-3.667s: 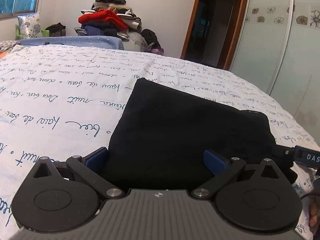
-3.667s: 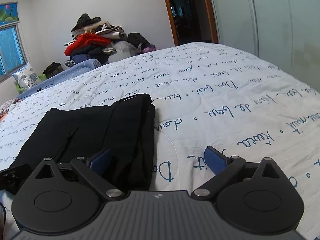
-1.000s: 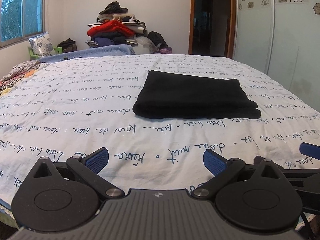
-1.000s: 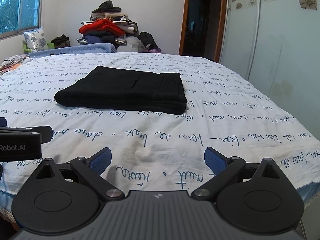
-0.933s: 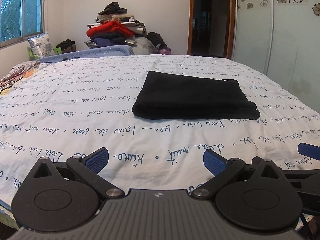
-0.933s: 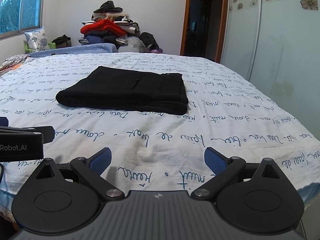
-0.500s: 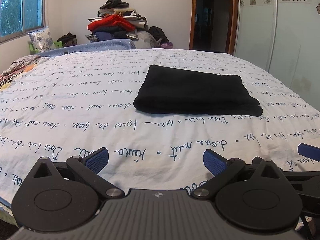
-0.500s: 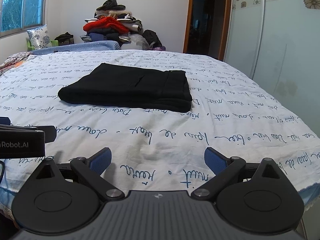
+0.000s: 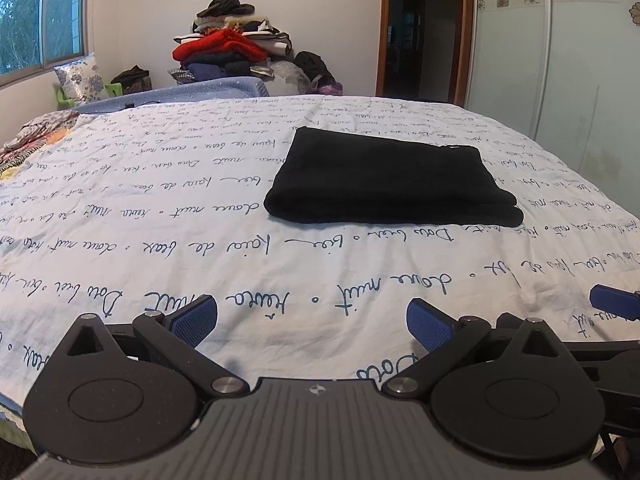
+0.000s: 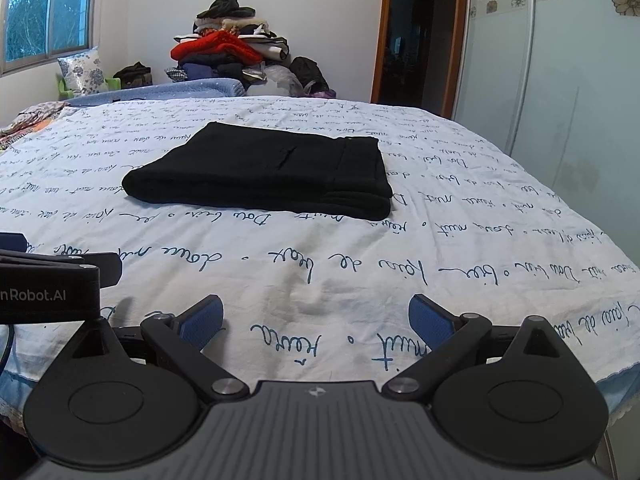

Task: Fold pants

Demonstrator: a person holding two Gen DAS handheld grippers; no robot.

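Mid-bed [image 9: 120, 200], folded pants [image 9: 392, 180], clear margins

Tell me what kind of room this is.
Most likely a bedroom in a home. A wide bed with a script-printed sheet fills the view, the folded black pants lie on it, and a heap of clothes and a pillow sit behind.

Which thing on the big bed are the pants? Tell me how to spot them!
Find the white bedspread covered in blue handwriting. In its middle lie the black pants, folded into a flat rectangle. They are the only plain dark thing lying on it.
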